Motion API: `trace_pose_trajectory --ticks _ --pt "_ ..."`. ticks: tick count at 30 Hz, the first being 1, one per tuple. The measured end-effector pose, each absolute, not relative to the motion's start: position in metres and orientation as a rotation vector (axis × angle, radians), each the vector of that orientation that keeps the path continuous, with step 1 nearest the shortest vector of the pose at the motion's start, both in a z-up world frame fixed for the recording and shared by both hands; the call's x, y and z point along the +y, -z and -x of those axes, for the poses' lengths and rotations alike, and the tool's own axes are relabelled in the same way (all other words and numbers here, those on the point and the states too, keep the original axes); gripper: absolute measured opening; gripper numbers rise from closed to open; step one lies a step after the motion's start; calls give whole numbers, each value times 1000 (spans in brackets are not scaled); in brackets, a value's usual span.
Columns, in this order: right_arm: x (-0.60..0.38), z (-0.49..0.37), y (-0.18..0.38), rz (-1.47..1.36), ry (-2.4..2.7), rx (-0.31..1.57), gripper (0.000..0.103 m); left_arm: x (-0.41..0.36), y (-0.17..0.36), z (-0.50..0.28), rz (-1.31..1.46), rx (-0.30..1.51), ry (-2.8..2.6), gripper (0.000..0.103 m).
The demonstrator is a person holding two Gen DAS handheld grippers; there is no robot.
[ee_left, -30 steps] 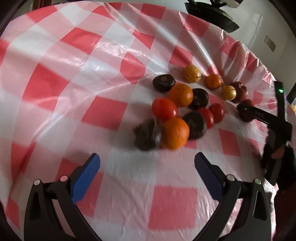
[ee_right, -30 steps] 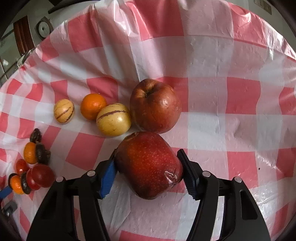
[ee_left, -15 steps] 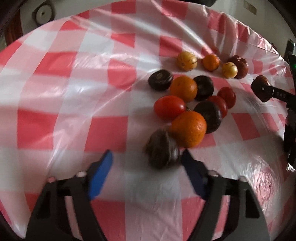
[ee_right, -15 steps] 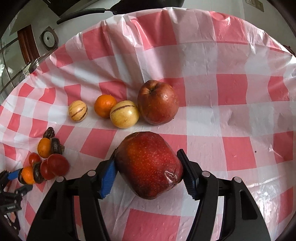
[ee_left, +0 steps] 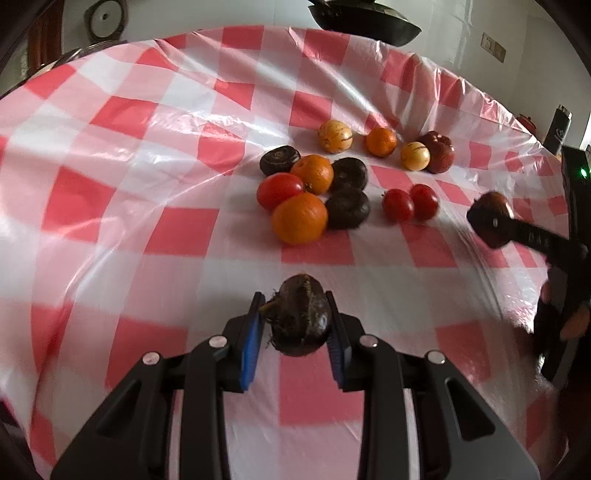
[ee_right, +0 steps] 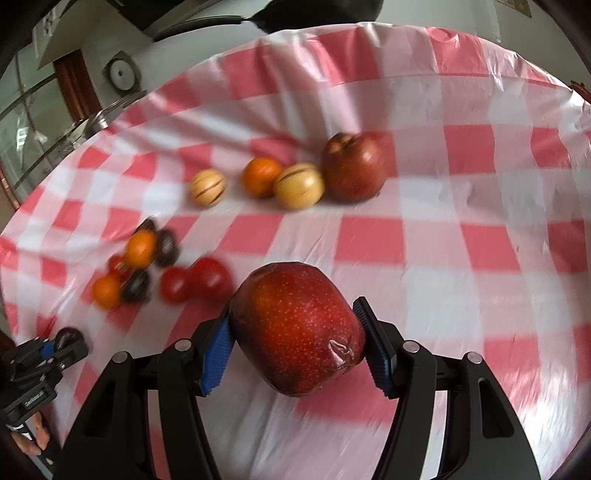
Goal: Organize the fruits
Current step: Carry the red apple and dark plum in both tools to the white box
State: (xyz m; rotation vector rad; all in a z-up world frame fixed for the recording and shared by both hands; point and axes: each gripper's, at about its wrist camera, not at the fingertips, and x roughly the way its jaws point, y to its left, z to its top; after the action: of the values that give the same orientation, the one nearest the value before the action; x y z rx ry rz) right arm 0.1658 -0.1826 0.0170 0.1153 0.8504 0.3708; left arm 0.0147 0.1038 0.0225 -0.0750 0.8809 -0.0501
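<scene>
My left gripper (ee_left: 293, 321) is shut on a dark brown fruit (ee_left: 301, 317) and holds it above the checked cloth, away from the pile. My right gripper (ee_right: 295, 332) is shut on a big red apple (ee_right: 297, 328), lifted over the cloth; it also shows in the left wrist view (ee_left: 491, 218). A cluster of oranges (ee_left: 300, 218), a tomato (ee_left: 279, 190) and dark fruits (ee_left: 347, 206) lies at mid table. Two tomatoes (ee_left: 410, 203) lie to its right. Behind them a row holds two striped yellow fruits (ee_right: 299, 184), a small orange (ee_right: 261, 175) and a second red apple (ee_right: 354, 170).
The red-and-white checked plastic cloth (ee_left: 166, 229) covers a round table. A dark pan (ee_left: 365, 18) stands past the far edge. A dark bottle (ee_left: 559, 125) stands at the right beyond the table. My left gripper shows at the lower left of the right wrist view (ee_right: 55, 347).
My left gripper closed on the dark fruit beside the front orange and pulled it back from the pile. My right gripper lifted and drew back with the apple.
</scene>
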Motion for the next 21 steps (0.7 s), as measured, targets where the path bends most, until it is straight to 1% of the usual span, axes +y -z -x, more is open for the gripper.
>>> trace_pose_trajectory --ticks 9,21 --pt "-173 -63 -23 -122 -482 859 62 80 -15 37 67 915 15 32" --pt "-138 22 -31 -33 -582 842 62 88 -28 115 50 872 -20 32"
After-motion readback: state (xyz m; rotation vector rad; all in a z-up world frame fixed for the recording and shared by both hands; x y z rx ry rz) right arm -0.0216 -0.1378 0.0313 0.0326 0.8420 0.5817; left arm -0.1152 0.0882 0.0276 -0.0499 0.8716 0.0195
